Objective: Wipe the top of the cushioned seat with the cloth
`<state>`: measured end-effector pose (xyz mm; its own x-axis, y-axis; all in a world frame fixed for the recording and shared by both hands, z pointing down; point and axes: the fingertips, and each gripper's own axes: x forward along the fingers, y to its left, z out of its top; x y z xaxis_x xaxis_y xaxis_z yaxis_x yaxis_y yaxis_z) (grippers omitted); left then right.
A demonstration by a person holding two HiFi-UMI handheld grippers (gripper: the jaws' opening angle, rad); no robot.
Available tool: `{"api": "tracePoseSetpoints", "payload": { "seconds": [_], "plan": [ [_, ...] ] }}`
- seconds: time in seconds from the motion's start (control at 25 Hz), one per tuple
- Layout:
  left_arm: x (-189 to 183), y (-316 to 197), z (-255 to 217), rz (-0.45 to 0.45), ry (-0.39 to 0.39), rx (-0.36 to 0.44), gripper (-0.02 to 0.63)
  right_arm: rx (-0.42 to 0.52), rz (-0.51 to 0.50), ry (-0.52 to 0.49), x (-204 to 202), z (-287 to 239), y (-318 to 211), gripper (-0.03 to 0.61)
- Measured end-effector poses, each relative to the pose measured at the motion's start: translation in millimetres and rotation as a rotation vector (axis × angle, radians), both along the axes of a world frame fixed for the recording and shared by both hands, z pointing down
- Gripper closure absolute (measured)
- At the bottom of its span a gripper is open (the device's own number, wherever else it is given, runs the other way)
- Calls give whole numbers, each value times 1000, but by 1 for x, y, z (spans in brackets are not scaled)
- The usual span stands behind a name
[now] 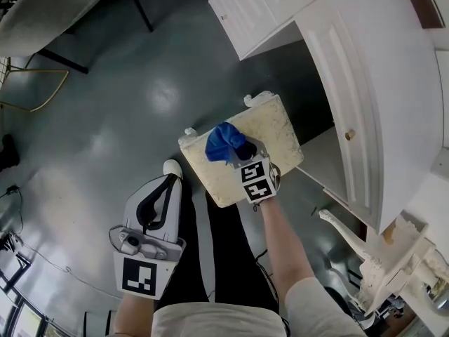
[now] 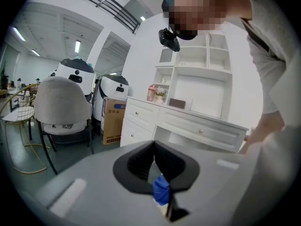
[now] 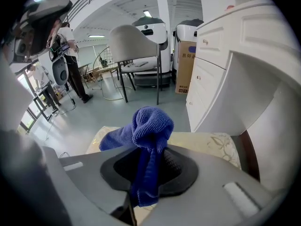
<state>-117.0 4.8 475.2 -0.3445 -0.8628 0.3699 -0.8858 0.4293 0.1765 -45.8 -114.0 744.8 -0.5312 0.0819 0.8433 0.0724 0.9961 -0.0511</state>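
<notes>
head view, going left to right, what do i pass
grey chair → left gripper → blue cloth, clamped in the right gripper → white cabinet door

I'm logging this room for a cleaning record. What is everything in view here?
seat: one, cream cushion on a white frame, on the floor beside the desk
cloth: one, blue, bunched up over the seat
desk: one, white, with drawers, right of the seat
chair: one, grey, far left
box: one, brown cardboard, next to the desk drawers
floor: grey, shiny
right claw: shut on the cloth, above the seat
left claw: shut, nothing in it, held back to the left of the seat
</notes>
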Motion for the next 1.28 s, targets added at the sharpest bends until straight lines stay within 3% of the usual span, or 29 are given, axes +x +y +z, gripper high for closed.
{"api": "tracePoseSetpoints", "payload": {
  "seconds": [0.44,1.28],
  "plan": [
    [20,-36,0,-44,-15,2,612,-5,-19,-8,12,1,-45,494],
    [24,-81,-6,-124,-37,-7,612,27,-16,-15,20,-1,-127,494]
  ]
}}
